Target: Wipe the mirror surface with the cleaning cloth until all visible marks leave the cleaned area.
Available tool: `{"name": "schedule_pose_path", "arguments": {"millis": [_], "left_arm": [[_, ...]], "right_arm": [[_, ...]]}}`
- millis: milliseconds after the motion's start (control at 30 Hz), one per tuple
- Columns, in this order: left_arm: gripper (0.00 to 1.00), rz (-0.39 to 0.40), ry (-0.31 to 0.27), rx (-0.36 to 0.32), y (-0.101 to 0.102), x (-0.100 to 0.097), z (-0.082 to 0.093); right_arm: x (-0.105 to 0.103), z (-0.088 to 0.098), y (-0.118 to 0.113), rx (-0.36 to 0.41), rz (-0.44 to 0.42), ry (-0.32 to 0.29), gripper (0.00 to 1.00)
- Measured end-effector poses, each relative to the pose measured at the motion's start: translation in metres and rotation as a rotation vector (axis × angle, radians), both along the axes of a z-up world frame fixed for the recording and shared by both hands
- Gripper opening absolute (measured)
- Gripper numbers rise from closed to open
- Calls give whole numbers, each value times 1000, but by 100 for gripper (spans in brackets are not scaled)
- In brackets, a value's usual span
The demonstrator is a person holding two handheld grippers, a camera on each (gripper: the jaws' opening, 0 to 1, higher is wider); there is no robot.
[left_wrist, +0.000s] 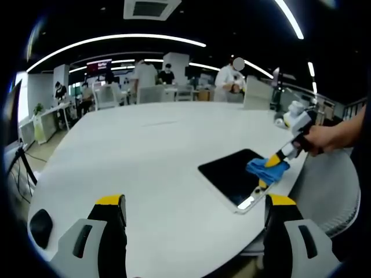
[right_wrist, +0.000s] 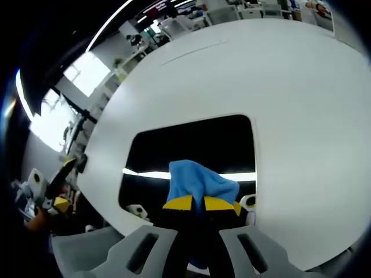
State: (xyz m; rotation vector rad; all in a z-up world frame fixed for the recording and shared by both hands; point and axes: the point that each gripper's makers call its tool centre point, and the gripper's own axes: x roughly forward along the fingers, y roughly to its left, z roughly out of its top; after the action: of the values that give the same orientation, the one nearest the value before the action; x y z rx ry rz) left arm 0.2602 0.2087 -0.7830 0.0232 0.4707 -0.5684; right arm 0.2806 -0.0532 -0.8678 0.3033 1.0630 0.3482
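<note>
Cloth (right_wrist: 200,182) clamped in right tool (right_wrist: 200,204), pressed on mirror (right_wrist: 191,145).

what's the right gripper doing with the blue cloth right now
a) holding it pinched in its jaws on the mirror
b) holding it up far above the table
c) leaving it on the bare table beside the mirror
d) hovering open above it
a: in the right gripper view the right gripper has its jaws shut on the blue cloth, which sits on the dark mirror lying flat on the white table.
</note>
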Motion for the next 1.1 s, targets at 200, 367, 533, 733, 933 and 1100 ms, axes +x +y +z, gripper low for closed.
{"name": "schedule_pose_path", "arguments": {"millis": [200,367,533,733,933,1100], "left_arm": [[100,0,-2,0,1,2,0],[100,-2,1,-1,1,0,-1],[100,-4,4,-1,3,-1,-2],[100,0,6,-2,8,-1,-1],[100,2,8,-3,10,-2,-2],[100,3,13,-5,12,-2,-4]], "right_arm": [[1,0,10,11,7,4,0],[1,0,18,16,17,3,0],[2,0,28,20,34,5,0],[3,0,46,31,55,9,0],[6,0,59,42,68,14,0],[6,0,72,53,81,18,0]]}}
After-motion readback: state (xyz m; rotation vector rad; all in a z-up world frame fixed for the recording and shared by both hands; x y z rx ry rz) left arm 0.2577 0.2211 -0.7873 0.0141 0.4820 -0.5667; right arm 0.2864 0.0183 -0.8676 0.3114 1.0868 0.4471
